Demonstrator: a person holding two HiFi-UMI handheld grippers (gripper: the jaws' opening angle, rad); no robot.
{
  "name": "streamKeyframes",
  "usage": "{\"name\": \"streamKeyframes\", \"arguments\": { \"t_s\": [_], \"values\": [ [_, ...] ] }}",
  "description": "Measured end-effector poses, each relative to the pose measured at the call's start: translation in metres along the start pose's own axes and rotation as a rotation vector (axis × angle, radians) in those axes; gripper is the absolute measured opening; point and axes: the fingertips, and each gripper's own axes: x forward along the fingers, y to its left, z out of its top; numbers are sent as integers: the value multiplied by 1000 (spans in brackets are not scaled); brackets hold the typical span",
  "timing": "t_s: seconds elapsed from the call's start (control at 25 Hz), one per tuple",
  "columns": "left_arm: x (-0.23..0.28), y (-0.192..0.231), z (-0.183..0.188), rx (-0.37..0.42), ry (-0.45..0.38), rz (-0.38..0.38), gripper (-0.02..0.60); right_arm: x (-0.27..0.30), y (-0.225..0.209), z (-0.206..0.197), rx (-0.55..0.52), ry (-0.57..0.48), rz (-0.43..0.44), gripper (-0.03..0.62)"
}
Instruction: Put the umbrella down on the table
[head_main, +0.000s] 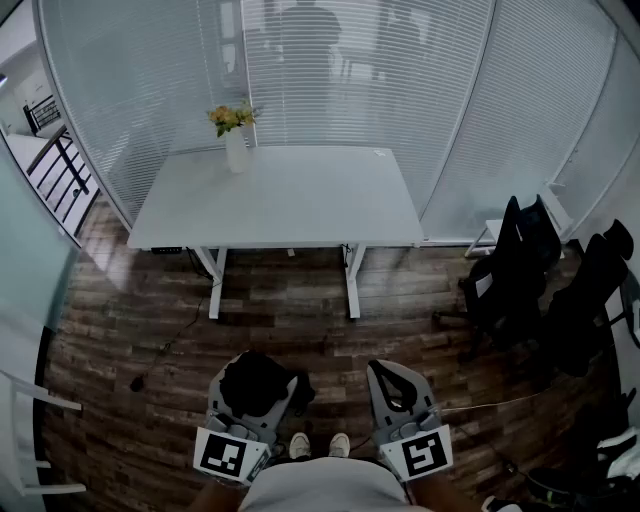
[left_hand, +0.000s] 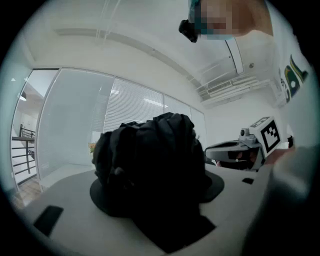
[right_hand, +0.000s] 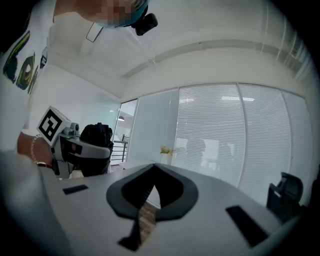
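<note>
Jaws, left gripper (head_main: 258, 392): set wide and clamped on a folded black umbrella (left_hand: 150, 165), whose bunched cloth fills the space between them. Jaws, right gripper (right_hand: 153, 170): tips together, nothing between; only floor shows through the gap behind the tips.

Item in hand: the umbrella is carried low at the person's 11 o'clock, close to the body, over the wooden floor (head_main: 300, 300) and well apart from the bench (head_main: 300, 200).

Step, by judgement: the carry. The set-down is not yet begun. The next move calls for walking to the bench at 12 o'clock, lowering the umbrella onto the bare top, and parting the left jaws only once it rests there.

Surroundings:
- White vase (head_main: 236, 152) with yellow flowers (head_main: 230, 118), on the bench's far corner at 11 o'clock; the one thing on it to steer clear of.
- Black chairs (head_main: 520, 270) at 2 o'clock, off the direct path.
- Dark cable (head_main: 175, 335) on the floor at 10 o'clock, near the bench leg; a possible trip point.
- Glass walls with blinds behind the bench.
</note>
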Motion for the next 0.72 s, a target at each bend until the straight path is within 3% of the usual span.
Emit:
{"name": "streamKeyframes", "arguments": {
  "t_s": [0.72],
  "values": [
    [-35, 65, -2, -37, -21, -23, 305, 42, 54, 12, 10, 0, -47, 11]
  ]
}}
